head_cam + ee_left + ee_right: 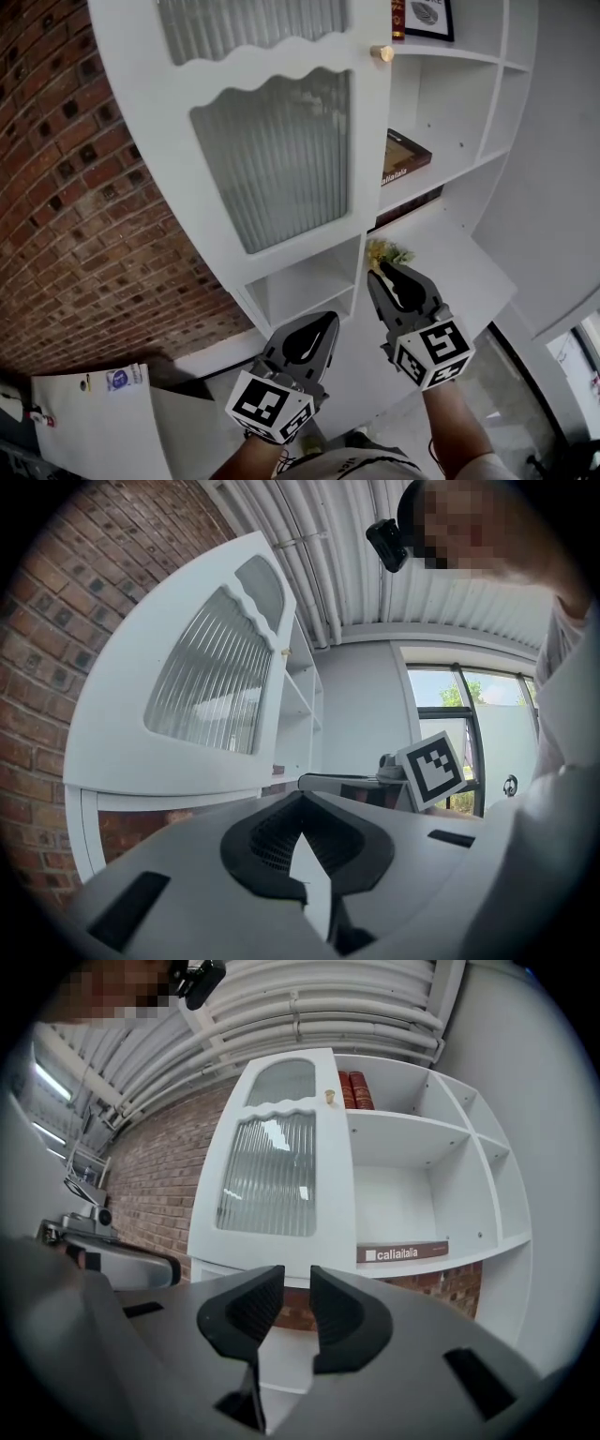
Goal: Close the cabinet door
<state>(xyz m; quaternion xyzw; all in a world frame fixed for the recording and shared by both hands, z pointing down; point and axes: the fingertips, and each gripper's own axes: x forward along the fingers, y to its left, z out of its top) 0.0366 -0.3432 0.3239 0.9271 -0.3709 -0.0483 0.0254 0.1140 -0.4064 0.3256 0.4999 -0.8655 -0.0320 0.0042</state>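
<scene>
The white cabinet door [272, 141] with ribbed glass and a small brass knob [382, 53] stands swung out from the white shelf cabinet [450, 103]. In the head view both grippers are low, in front of the cabinet's bottom part and apart from the door. My left gripper [328, 323] is under the door's lower edge, with its jaws together and nothing in them. My right gripper [380, 272] points at the lower shelf, its pads parted with nothing between them. In the right gripper view the door [272, 1171] and knob [329, 1097] lie ahead of the right gripper [295, 1274]. The left gripper view has the door [206, 686] to the left of the left gripper [302, 799].
A brown book [405, 155] lies on a middle shelf and red books [352, 1091] stand on the top one. A framed picture [431, 17] sits up high. Something yellow-green [389, 253] rests on the lower shelf. A brick wall [75, 187] runs left of the cabinet.
</scene>
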